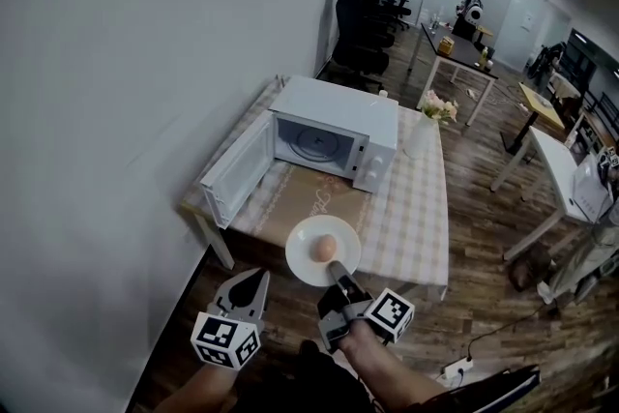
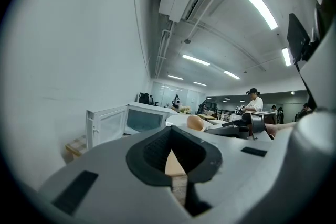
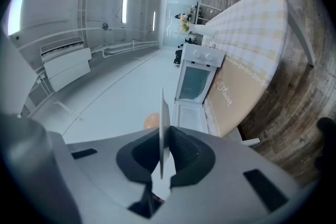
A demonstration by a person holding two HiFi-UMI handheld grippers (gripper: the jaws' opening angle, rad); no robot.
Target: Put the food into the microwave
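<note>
I count 2 grippers, 1 microwave, 1 plate and 1 egg. At the left, my left gripper (image 1: pixel 253 283) hangs low before the near table edge with its jaws together on nothing, and in its own view (image 2: pixel 170 136) only a sliver of beige shows behind the pads. Just past it is the microwave's 1 door (image 1: pixel 237 171), swung fully out to the left, its free edge reaching toward the table's left corner and the white wall close beyond. The microwave (image 1: pixel 334 126) sits at the back left of the checked table (image 1: pixel 416 208), its cavity open toward me with 1 glass turntable (image 1: pixel 317 145) inside. A beige mat (image 1: pixel 305 198) lies between the cavity and the plate. The white plate (image 1: pixel 308 264) is held level at the table's near edge, partly over it and in line with the opening. The egg (image 1: pixel 325 249) lies on its side near the plate's middle, its long axis running roughly from my gripper toward the microwave. My right gripper (image 1: pixel 336 273) is clamped on the plate's near rim, and in its own view (image 3: pixel 161 150) the pads pinch the plate (image 3: pixel 163 123) edge-on, with the egg (image 3: pixel 151 121) just behind. To the right, the cloth runs wide to the table's right edge, with 1 vase of flowers (image 1: pixel 435 111) beside the microwave's right corner. Wooden floor and other desks lie beyond.
</note>
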